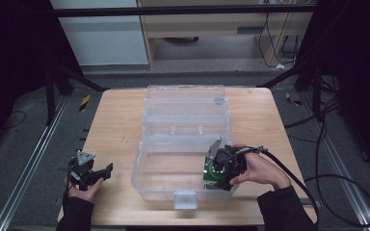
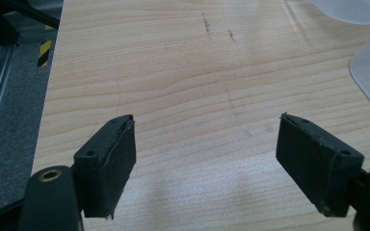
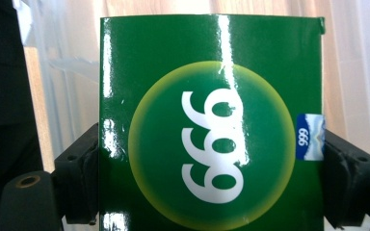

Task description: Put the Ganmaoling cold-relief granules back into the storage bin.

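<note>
the right gripper [image 1: 215, 174] is down inside the clear plastic bin [image 1: 147, 171], in its near right corner, with its fingers [image 3: 79, 175] clamped on the two sides of a glossy green box [image 3: 212, 125] printed with a white "999" in a yellow-green ring. the box sits close to the bin's right wall and front wall, so there is little room on those sides, while the rest of the bin floor toward its left wall lies open. the bin's lid [image 1: 185, 103] is folded back flat toward the far edge of the table [image 1: 115, 110]. the bin's front latch [image 1: 185, 198] stands near the table's near edge.

the left gripper [image 1: 101, 174] hangs low near the table's near left corner, well apart from the bin, its fingers [image 2: 108, 163] spread wide with bare wood between them. a broad strip of bare table runs from there along the left edge to the far left corner.
</note>
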